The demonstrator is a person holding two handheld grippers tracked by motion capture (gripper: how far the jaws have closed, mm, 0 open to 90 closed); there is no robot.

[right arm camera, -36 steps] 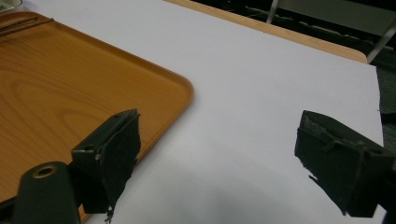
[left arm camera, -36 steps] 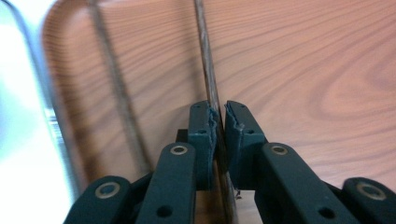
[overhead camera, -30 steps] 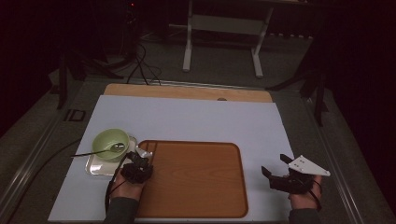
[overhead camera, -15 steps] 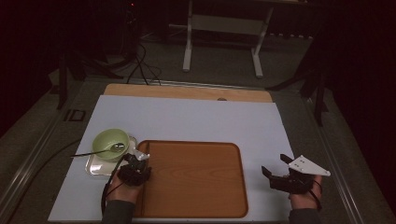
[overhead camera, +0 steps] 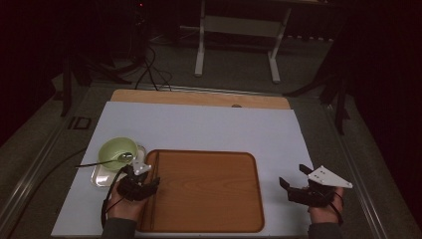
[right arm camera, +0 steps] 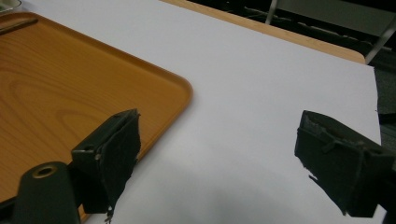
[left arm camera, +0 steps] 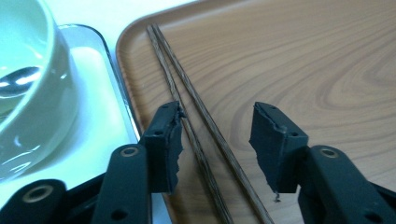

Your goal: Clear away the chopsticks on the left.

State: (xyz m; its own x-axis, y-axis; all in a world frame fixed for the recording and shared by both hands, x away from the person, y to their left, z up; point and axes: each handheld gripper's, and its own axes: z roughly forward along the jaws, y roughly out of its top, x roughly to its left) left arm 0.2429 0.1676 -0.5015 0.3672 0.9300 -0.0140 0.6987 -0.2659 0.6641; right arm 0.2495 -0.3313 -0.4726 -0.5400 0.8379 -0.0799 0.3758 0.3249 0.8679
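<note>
Two dark wooden chopsticks (left arm camera: 196, 116) lie side by side along the left rim of the wooden tray (overhead camera: 209, 199). My left gripper (left arm camera: 217, 109) hovers over them near the tray's left edge (overhead camera: 144, 180). Its jaws have just been opening, and the chopsticks lie loose between the pads with neither pad pressing on them. My right gripper (overhead camera: 294, 185) is held to the right of the tray over the white tabletop. Its jaws stand wide apart (right arm camera: 219, 121) with nothing between them.
A pale green bowl (overhead camera: 118, 151) with a metal spoon (left arm camera: 18, 81) in it stands on a small silver tray (overhead camera: 99, 177) just left of the wooden tray. The white table cover (overhead camera: 209, 127) stretches behind, with a wooden strip along the far edge.
The left gripper's jaws have spread apart over the chopsticks, and the left hand has drawn back slightly toward the near edge. The right hand has stayed still.
</note>
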